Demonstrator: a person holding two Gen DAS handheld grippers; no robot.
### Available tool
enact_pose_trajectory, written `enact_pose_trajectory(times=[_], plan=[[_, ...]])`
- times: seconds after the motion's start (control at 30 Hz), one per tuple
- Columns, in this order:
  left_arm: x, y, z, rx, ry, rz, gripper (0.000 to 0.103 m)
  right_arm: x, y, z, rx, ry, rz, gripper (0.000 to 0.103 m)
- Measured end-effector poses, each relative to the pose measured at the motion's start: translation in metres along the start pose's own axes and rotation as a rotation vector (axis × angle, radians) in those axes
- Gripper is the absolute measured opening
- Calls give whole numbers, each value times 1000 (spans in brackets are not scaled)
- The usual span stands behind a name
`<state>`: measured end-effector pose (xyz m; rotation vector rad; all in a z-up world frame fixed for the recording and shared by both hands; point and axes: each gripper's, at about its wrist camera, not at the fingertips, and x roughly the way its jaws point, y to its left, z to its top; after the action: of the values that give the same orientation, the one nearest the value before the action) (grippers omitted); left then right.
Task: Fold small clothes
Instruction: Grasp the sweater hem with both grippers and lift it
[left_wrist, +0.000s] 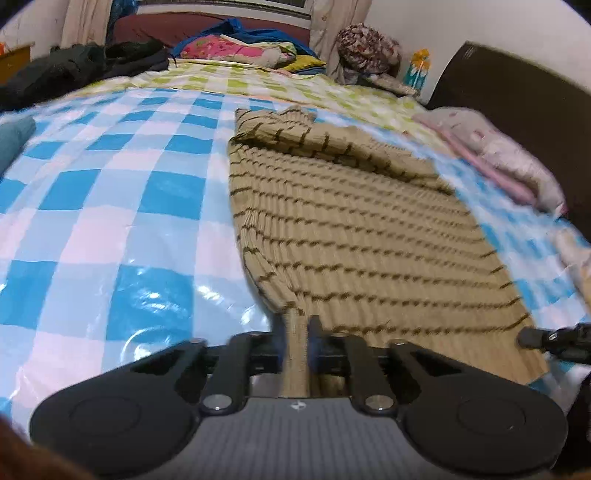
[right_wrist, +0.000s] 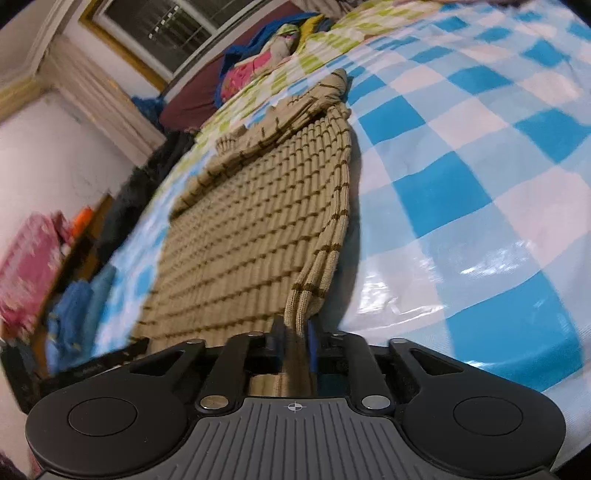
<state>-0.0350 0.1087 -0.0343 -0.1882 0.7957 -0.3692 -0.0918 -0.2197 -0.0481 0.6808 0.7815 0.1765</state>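
Here, a tan ribbed knit garment (left_wrist: 343, 229) with thin dark brown stripes lies spread flat on a glossy blue-and-white checked sheet (left_wrist: 110, 206) that covers the near part of a bed. The left gripper (left_wrist: 297, 332) is clenched on the garment's near hem at one corner, with a narrow bunch of ribbed cloth drawn up between its pads; the right gripper (right_wrist: 295, 332) is clamped likewise on the opposite near corner, where the hem gathers into a tight fold. In the left wrist view, part of the right gripper shows at the right edge, just beside the hem. To the left of the garment in that view the checked sheet lies open and bare over a wide stretch, bounded at the far left by a teal cloth (left_wrist: 13, 142) and a dark heap of clothing (left_wrist: 81, 70). In the right wrist view a similarly broad bare stretch of sheet lies to the garment's right. Beyond the garment a green-and-white checked cover (left_wrist: 266, 83) begins, with bright pillows and bedding (left_wrist: 236, 48) piled against the headboard. A pale pink folded pile (left_wrist: 502, 158) sits near the bed's edge (blurred, so its make-up is unclear). The garment's far end is folded back over itself in a rumpled band, and its long side edges run fairly straight.
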Motion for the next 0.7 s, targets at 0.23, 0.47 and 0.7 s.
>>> enact_pose_trajectory(times=[0.23,0.47,0.7], plan=[[-7,11,41,-136,-106,-131,12,-7,26,28,66,-109,191,10],[8,16,103,-206,-214,-214,12,9,44,82,111,-229,304,9],[52,20,171,-202,-303,-188,12,42,42,146,162,-351,311,9]])
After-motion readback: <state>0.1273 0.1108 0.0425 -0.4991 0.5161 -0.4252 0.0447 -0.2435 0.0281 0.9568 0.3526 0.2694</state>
